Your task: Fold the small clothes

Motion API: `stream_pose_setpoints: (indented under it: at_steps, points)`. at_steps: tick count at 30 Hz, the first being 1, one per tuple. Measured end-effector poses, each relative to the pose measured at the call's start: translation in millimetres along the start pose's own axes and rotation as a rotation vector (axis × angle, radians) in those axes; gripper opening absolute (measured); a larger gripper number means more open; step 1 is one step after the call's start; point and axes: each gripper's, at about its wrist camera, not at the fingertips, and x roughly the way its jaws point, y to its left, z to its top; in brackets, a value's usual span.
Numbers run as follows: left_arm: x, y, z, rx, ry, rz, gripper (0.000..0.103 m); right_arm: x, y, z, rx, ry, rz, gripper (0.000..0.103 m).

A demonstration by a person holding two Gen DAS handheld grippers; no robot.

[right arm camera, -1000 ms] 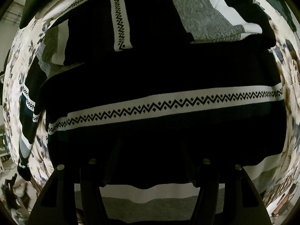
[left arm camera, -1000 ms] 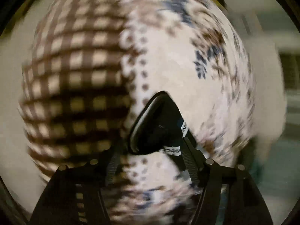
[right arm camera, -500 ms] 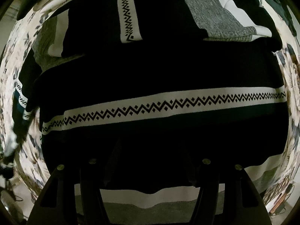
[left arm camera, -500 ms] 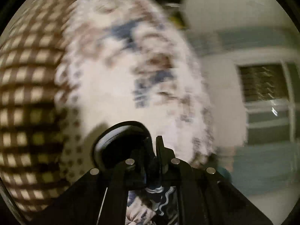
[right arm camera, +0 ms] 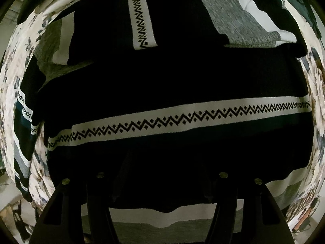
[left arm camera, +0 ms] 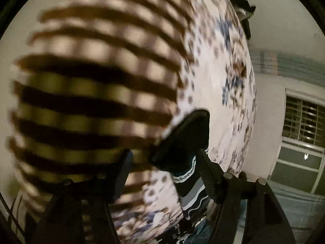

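Observation:
In the right wrist view a dark sweater (right arm camera: 172, 77) with white zigzag bands and grey panels lies spread on a floral cloth (right arm camera: 319, 122). My right gripper (right arm camera: 162, 162) hovers just above its dark middle, fingers wide apart and empty. In the left wrist view my left gripper (left arm camera: 164, 162) is open; a dark sleeve end (left arm camera: 186, 138) of the sweater with a striped cuff lies against the right finger (left arm camera: 205, 168), apart from the left finger. The view is blurred.
In the left wrist view a brown checked cloth (left arm camera: 91, 93) lies beside the white floral cloth (left arm camera: 219, 65). A pale wall and a barred window (left arm camera: 300, 134) are at the right. Floor clutter shows at the right wrist view's lower corners.
My left gripper was shut on the sleeve end half a second ago and has opened; its view has swung back over the checked cloth. The right gripper has edged slightly nearer the sweater.

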Motion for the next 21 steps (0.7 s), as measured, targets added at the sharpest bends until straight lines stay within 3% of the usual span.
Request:
stream_pose_setpoints:
  at_steps: [3, 7, 8, 10, 16, 19, 21]
  points:
    - [35, -18, 1, 0.041, -0.003, 0.081, 0.062, -2, 9, 11, 0.013, -0.012, 0.0, 0.064]
    - [44, -49, -6, 0.13, -0.094, 0.218, 0.062, -10, 7, 17, 0.02, -0.047, -0.023, 0.064]
    - [42, -55, -10, 0.154, -0.126, 0.236, 0.039, -13, 10, 25, 0.014, -0.072, -0.06, 0.066]
    - [37, -69, -16, 0.215, -0.158, 0.245, 0.009, -21, 5, 34, 0.006, -0.131, -0.119, 0.079]
    - [34, -130, -36, 0.4, -0.272, 0.217, 0.007, -42, -16, 66, 0.068, -0.232, -0.121, 0.081]
    - [48, -194, -71, 0.597, -0.276, 0.206, 0.007, -43, -31, 76, 0.102, -0.234, -0.095, 0.081]
    - [66, -242, -120, 0.786, -0.248, 0.188, 0.007, -44, -50, 88, 0.118, -0.232, -0.085, 0.081]
